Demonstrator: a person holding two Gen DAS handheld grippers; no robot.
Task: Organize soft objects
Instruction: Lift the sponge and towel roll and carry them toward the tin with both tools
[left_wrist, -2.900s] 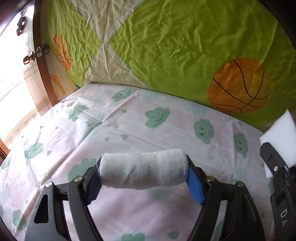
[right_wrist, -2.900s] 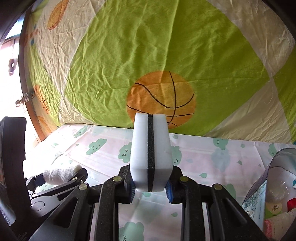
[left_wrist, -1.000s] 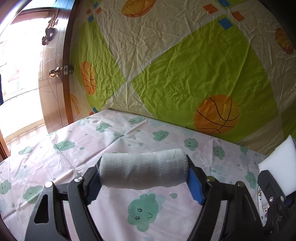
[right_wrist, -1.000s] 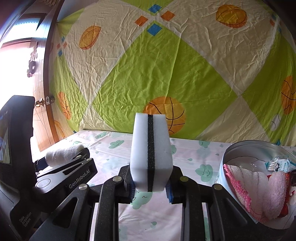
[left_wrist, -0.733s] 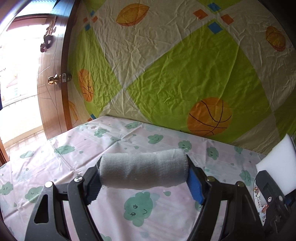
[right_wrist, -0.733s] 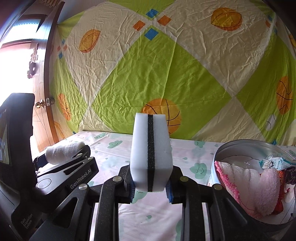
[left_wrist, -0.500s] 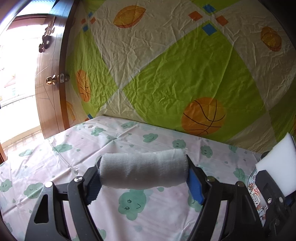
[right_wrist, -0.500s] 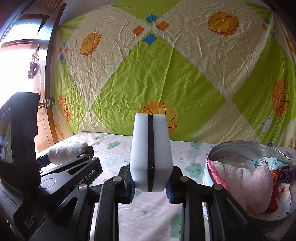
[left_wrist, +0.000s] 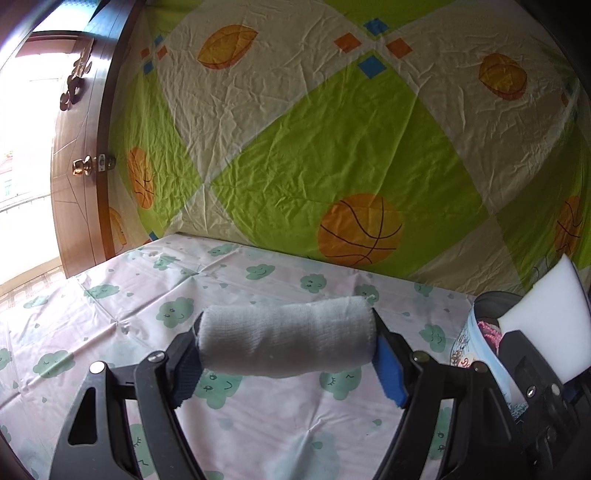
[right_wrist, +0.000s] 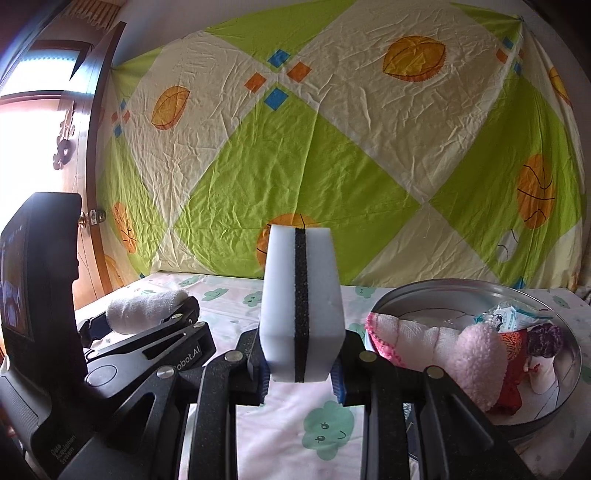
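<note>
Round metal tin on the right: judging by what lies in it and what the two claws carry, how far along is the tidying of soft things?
Done: the round metal tin already holds a pink-edged cloth, a pink fluffy item and other small bits. In hand: the left claw grips a rolled white towel; the right claw grips a white sponge with a black middle layer. Left: both still need placing, presumably in the tin.

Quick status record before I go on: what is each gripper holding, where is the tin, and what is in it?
left gripper: shut on rolled white cloth, held crosswise above the table
right gripper: shut on white sponge with a black middle layer, upright
round metal tin: on the cloud-print tablecloth, right of the sponge
tin contents: white and pink cloths, small packet; rest unclear
</note>
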